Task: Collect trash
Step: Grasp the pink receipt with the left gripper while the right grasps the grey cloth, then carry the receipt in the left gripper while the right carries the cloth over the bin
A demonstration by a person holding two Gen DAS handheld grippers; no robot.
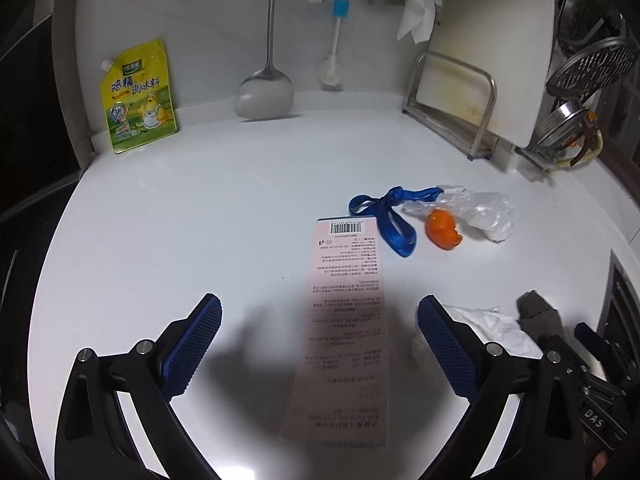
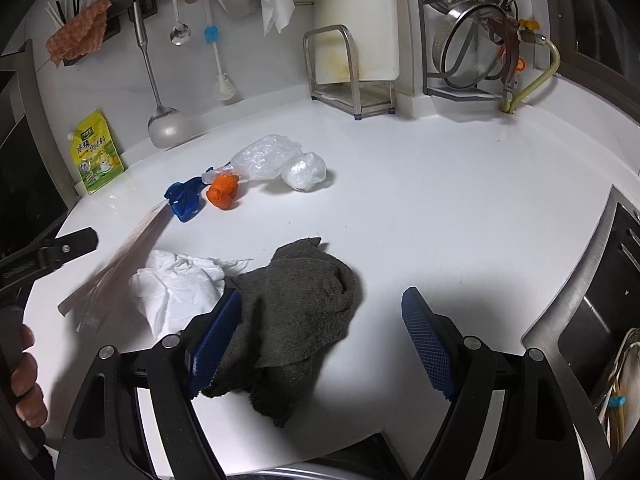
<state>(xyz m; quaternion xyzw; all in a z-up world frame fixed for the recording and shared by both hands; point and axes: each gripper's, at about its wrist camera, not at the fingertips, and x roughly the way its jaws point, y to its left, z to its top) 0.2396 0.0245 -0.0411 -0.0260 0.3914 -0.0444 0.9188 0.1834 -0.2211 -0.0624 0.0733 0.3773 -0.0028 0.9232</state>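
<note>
left wrist view: left tongs [image 1: 320, 344] spread wide over the pink printed card [image 1: 344, 320] lying flat on the white bench [image 1: 180, 208]; thin, light, stiff, so best pinched by an edge
right wrist view: right tongs [image 2: 320, 340] spread around the soft grey cloth [image 2: 296, 312]; crumpled tissue [image 2: 176, 288] just beside, light, squashes anywhere

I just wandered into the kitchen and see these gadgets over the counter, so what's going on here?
A person is clearing trash off a white counter with a two-finger gripper in each hand. The left gripper is open over a long printed package. The right gripper is open around a dark gray cloth, beside a crumpled paper towel. A blue ribbon, orange peel and plastic bag lie farther back.
</note>
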